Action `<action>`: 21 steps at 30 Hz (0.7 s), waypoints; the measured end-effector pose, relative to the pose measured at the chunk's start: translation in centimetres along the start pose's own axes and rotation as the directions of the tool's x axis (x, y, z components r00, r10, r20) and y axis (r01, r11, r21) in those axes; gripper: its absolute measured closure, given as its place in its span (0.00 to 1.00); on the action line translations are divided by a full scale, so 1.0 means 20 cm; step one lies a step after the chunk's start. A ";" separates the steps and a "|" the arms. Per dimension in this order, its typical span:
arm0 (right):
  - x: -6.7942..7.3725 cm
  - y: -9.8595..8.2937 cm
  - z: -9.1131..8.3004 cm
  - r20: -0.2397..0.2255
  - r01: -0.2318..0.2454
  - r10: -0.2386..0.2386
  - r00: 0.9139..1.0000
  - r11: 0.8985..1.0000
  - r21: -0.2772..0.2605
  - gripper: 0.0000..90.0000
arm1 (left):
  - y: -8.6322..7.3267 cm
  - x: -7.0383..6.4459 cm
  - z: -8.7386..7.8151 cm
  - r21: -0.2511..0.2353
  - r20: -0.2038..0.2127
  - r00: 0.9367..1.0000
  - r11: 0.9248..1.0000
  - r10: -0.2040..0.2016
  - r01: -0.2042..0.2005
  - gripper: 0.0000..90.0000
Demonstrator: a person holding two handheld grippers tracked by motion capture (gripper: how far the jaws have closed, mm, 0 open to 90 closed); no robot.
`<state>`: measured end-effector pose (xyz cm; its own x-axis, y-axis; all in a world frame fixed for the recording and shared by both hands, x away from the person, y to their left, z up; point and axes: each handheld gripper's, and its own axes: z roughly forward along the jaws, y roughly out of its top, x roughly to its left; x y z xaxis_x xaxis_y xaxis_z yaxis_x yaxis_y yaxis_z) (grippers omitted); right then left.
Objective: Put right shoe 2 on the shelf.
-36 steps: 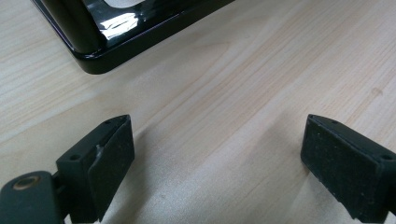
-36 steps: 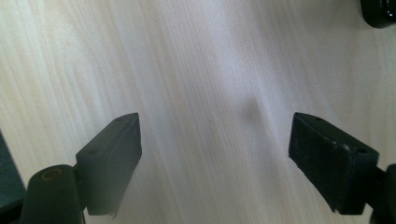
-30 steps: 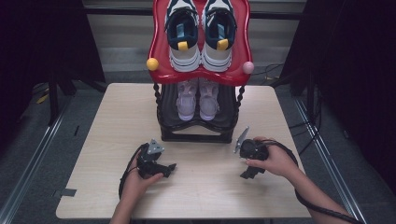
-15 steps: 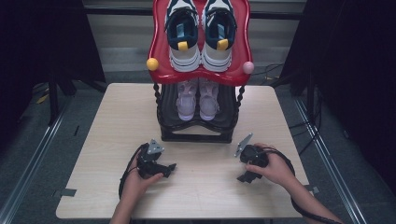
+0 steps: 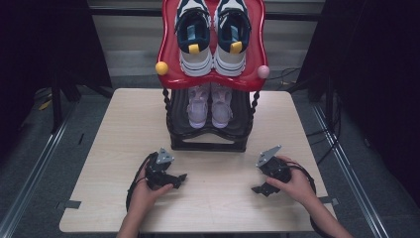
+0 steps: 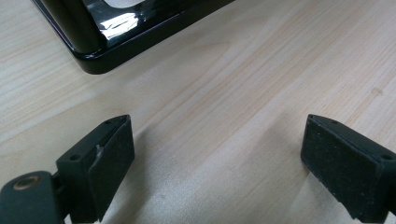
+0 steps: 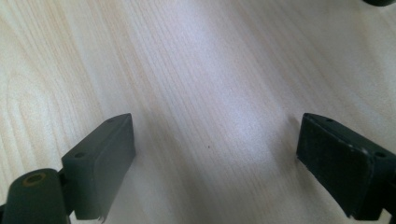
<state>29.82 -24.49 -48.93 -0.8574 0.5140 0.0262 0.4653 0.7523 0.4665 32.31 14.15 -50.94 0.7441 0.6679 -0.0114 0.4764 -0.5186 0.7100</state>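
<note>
Your wooden table (image 5: 124, 129) carries a two-tier shoe rack (image 5: 210, 141) at its far middle (sneakers on both shelves, the lower pair apparently lilac). Near you, left gripper (image 5: 179, 177) and right gripper (image 5: 257, 189) rest spread wide, empty.

High view above the table (image 5: 114, 148), facing forward-down; both gripper views close over that tabletop.

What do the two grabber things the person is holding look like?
Each is a small black tool. The left gripper and right gripper both carry a grey three-cornered plate on top and trail a black cable. Up close, the jaws are chunky black blocks with screw holes and flat pads.
</note>
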 end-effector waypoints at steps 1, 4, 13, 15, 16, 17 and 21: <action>0.00 -0.01 0.00 0.000 -0.011 0.011 1.000 1.000 -0.008 0.11 | 0.00 0.00 0.00 -0.001 0.000 1.000 1.000 -0.001 0.001 0.10; 0.01 -0.04 0.00 0.011 -0.020 0.021 1.000 0.997 -0.069 0.11 | 0.00 0.00 0.00 0.000 -0.001 1.000 1.000 -0.001 0.001 0.10; 0.03 -0.12 0.01 0.036 -0.056 0.065 0.997 0.978 -0.202 0.11 | 0.00 0.00 0.00 0.000 -0.001 1.000 1.000 -0.002 0.002 0.10; 0.03 -0.14 0.01 0.040 -0.060 0.070 0.997 0.972 -0.225 0.11 | 0.00 0.00 0.00 -0.002 -0.001 1.000 1.000 -0.001 0.001 0.10; 0.03 -0.14 0.01 0.039 -0.063 0.075 0.996 0.971 -0.232 0.11 | 0.00 0.00 0.00 -0.002 -0.001 1.000 1.000 -0.001 0.001 0.10; 0.04 -0.15 0.01 0.042 -0.063 0.075 0.996 0.968 -0.245 0.11 | 0.00 0.00 0.00 0.000 -0.001 1.000 1.000 -0.002 0.002 0.10; 0.04 -0.17 0.02 0.044 -0.068 0.084 0.995 0.958 -0.278 0.11 | 0.00 0.00 0.00 -0.001 -0.001 1.000 1.000 -0.001 0.001 0.10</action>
<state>27.67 -26.40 -50.80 -0.8047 0.5931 0.0259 0.4430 0.5709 0.6912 32.30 14.14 -50.95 0.7433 0.6689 -0.0118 0.4765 -0.5171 0.7110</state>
